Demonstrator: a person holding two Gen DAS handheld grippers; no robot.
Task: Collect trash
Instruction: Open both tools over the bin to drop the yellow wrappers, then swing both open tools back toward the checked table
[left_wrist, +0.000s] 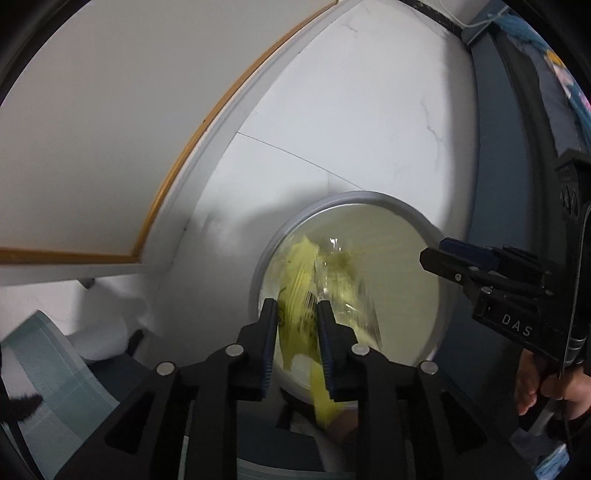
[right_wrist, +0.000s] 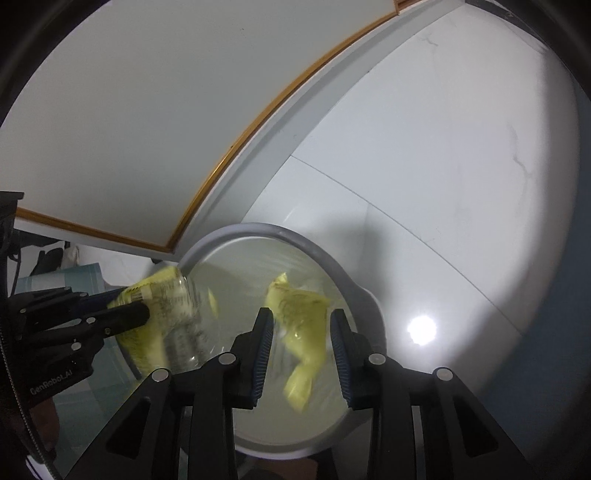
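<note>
Here my left gripper (left_wrist: 297, 314) pinched a wrapper (left_wrist: 295, 295) above the bin (left_wrist: 258, 266); my right gripper (right_wrist: 301, 325) gaped; a snagged release risked spillage.

Crumpled yellow wrapper (left_wrist: 303, 314) (blurred) hangs over the round bin (left_wrist: 441, 295).

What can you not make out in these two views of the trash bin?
- Print on the yellow wrapper in the left gripper: motion blur, both views.
- Bin bottom: liner and wrappers cover it, both views.
- Second wrapper, right wrist view: blurred; falling or resting, unclear.
</note>
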